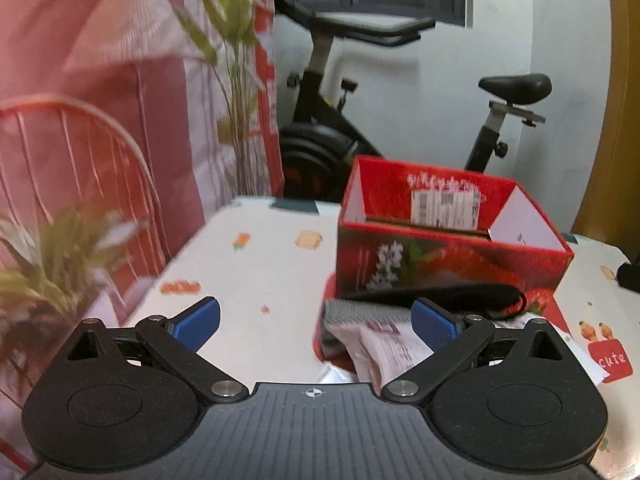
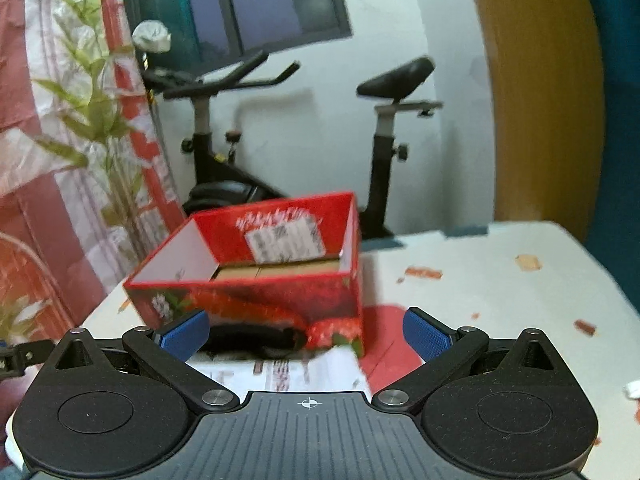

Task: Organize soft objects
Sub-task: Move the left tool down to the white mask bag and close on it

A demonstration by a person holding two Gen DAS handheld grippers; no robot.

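A red open-topped cardboard box [image 1: 452, 268] with strawberry print stands on the table; it also shows in the right wrist view [image 2: 256, 292]. In front of it lie soft items: a black pouch [image 1: 452, 294], a grey knit cloth [image 1: 352, 314] and a white-pink soft packet [image 1: 390, 354]. In the right wrist view the black pouch [image 2: 252, 338] and the white packet [image 2: 288, 372] lie just ahead. My left gripper [image 1: 316, 324] is open and empty, left of the pile. My right gripper [image 2: 306, 336] is open and empty, over the pile.
The table [image 1: 260, 272] has a white cloth with small prints. A red wire chair [image 1: 72, 168] and green plants [image 1: 236, 64] stand at the left. An exercise bike [image 2: 288, 136] stands behind the table. A red mat [image 2: 392, 344] lies under the box.
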